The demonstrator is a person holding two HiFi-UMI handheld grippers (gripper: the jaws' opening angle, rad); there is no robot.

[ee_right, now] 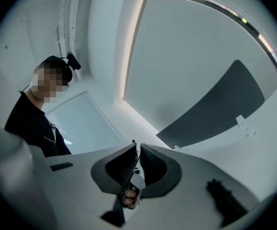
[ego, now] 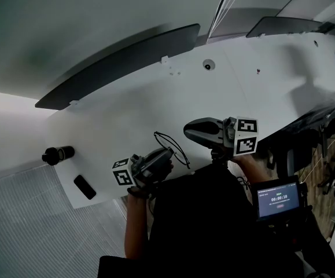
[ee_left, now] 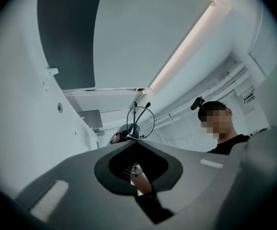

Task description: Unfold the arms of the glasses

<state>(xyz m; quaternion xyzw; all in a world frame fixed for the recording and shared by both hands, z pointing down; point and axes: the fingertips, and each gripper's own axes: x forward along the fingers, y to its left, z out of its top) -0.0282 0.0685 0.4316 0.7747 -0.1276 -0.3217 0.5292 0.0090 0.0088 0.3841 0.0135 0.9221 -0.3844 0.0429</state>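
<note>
Thin black wire-frame glasses (ego: 181, 154) hang in the air above the white table (ego: 260, 91), close to the person's chest. My left gripper (ego: 168, 155) is shut on them. In the left gripper view a round lens rim (ee_left: 153, 122) stands straight up from the closed tips (ee_left: 136, 140). My right gripper (ego: 186, 131) lies level just to the right of the glasses and points left. Its jaws are drawn almost together (ee_right: 137, 146), with a thin dark piece of the glasses (ee_right: 133, 143) poking out between the tips.
At the table's left end lie a black cylinder (ego: 57, 154) and a small flat black object (ego: 85, 186). A long dark panel (ego: 121, 65) runs along the far edge. A small lit screen (ego: 277, 200) sits at the person's right.
</note>
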